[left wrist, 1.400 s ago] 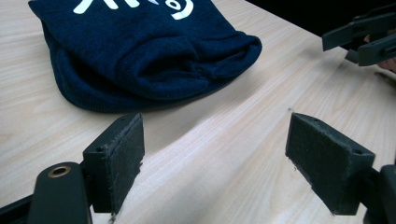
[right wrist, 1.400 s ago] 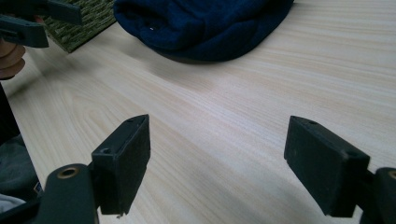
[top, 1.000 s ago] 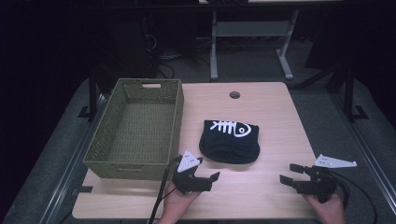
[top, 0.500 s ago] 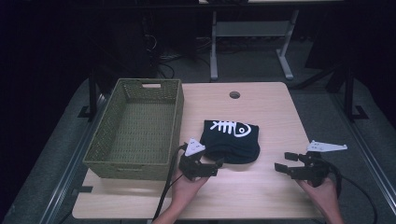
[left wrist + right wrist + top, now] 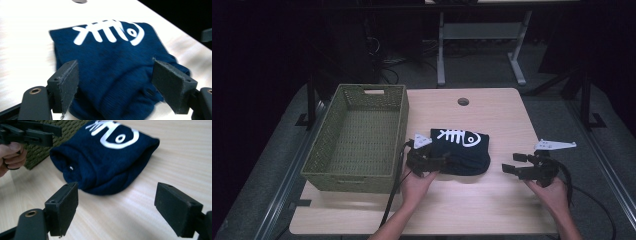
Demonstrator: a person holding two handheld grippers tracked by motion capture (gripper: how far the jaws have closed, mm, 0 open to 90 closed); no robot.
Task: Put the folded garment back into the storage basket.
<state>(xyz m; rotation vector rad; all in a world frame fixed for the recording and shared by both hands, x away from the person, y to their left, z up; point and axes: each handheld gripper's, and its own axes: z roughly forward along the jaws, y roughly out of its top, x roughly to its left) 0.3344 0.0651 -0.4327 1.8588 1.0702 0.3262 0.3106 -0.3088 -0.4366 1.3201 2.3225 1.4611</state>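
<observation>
A folded dark blue garment (image 5: 460, 150) with a white fish-skeleton print lies on the middle of the wooden table (image 5: 492, 115). My left gripper (image 5: 443, 161) is at the garment's near-left edge, open, its jaws standing over the cloth (image 5: 117, 67) without closing on it. My right gripper (image 5: 510, 165) is open a little to the right of the garment (image 5: 105, 157), low over bare wood, with nothing between its jaws. The left gripper (image 5: 32, 133) and the hand holding it show at the upper left of the right gripper view.
An empty green woven basket (image 5: 357, 137) stands on the table's left side, right next to the garment. A round cable hole (image 5: 463, 101) sits in the tabletop at the back. Beyond the table are dark floor and desk legs (image 5: 441, 50).
Both grippers have moved forward and inward toward the garment. The left one has come from the front edge up to the cloth's near-left side. The garment has not moved.
</observation>
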